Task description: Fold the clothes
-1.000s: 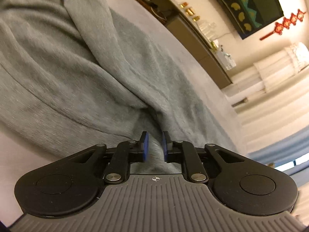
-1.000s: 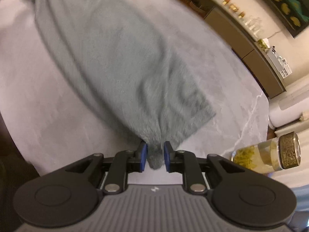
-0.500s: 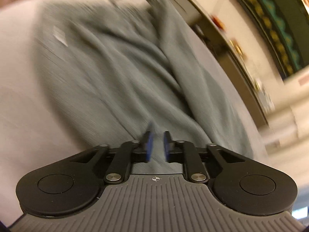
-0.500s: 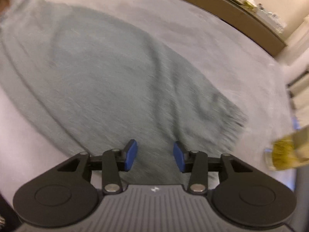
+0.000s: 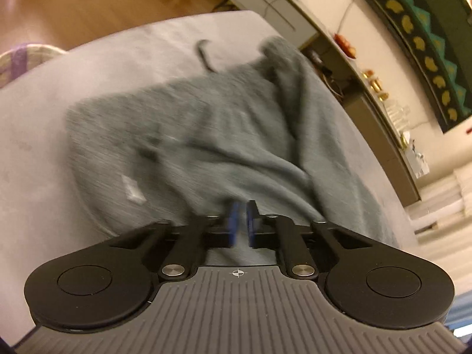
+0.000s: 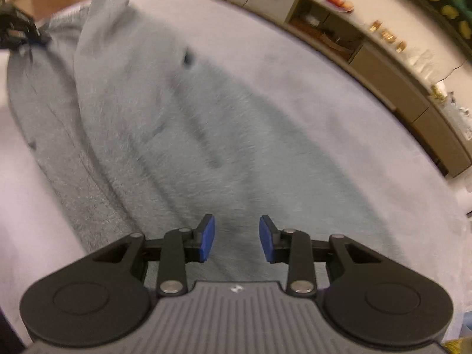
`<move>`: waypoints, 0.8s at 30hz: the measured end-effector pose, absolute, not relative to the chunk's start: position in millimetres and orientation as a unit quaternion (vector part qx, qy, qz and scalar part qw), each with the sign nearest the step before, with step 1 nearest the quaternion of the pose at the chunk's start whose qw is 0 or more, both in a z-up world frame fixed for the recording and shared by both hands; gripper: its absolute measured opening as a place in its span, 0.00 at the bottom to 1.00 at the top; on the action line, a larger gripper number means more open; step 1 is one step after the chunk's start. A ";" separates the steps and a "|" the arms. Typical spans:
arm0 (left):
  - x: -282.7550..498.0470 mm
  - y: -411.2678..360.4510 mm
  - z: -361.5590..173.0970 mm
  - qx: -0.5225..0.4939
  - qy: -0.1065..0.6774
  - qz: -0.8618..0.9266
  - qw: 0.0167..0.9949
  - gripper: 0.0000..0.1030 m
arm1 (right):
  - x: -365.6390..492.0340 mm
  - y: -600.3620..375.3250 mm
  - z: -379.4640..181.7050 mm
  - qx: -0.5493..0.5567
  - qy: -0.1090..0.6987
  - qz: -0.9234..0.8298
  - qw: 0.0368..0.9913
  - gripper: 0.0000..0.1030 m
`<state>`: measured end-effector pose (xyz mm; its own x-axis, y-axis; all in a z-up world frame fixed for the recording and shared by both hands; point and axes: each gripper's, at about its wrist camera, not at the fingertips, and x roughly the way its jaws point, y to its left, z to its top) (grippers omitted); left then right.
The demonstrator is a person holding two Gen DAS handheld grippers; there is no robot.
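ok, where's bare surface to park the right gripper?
Bare table between the grey garment and the sideboard, and a strip on the garment's other side. Middle is crowded: cloth lies under the open right gripper.

A pale grey table (image 5: pixel 35 153); beyond it a long low sideboard (image 6: pixel 392 88) with small gold ornaments (image 6: pixel 386 37), a wood floor (image 5: pixel 88 3)

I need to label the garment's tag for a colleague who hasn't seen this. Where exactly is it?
Start at the pale grey table in the left wrist view. The grey sweatpants lie across it. Their small white tag sits near their left edge, the only white patch on the cloth.
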<state>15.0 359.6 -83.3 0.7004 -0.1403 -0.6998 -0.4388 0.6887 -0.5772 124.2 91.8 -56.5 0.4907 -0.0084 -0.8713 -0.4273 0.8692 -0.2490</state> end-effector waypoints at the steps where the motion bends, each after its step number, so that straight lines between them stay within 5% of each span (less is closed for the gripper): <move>1: 9.1 366.9 -82.4 -0.378 0.368 0.106 0.843 0.00 | 125.7 81.7 -60.6 -0.205 0.494 0.116 0.837 0.32; 5: -8.5 385.0 -75.5 -0.395 0.351 0.140 0.837 0.00 | 125.5 40.4 -67.8 -0.156 0.515 0.064 0.840 0.48; 7: -3.2 376.9 -61.5 -0.393 0.345 0.133 0.842 0.18 | 122.3 28.1 -66.9 -0.163 0.527 0.038 0.833 0.49; 8: 6.5 371.3 -54.4 -0.393 0.342 0.113 0.846 0.29 | 120.9 22.4 -66.2 -0.166 0.532 0.025 0.830 0.42; 10: 29.5 356.7 -43.8 -0.391 0.341 0.060 0.853 0.32 | 125.9 35.3 -52.2 -0.200 0.524 0.002 0.828 0.29; 13: 62.3 347.9 -55.2 -0.404 0.359 0.040 0.841 0.29 | 128.7 100.5 -10.5 -0.190 0.460 0.072 0.864 0.29; 15: 71.1 356.1 -73.4 -0.416 0.364 0.066 0.831 0.20 | 133.6 158.6 12.7 -0.193 0.412 0.129 0.881 0.34; 17: 62.5 374.7 -84.4 -0.457 0.350 0.072 0.815 0.06 | 141.5 223.2 31.2 -0.201 0.361 0.188 0.891 0.50; 24: 37.2 408.8 -85.0 -0.493 0.311 0.074 0.809 0.17 | 237.0 382.2 7.7 -0.267 0.293 0.265 0.879 0.77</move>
<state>37.2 408.8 -85.0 0.7958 -0.1865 -0.5762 -0.4269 0.5021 -0.7521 237.0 382.2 7.7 0.6874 0.3105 -0.6566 -0.6229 0.7169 -0.3131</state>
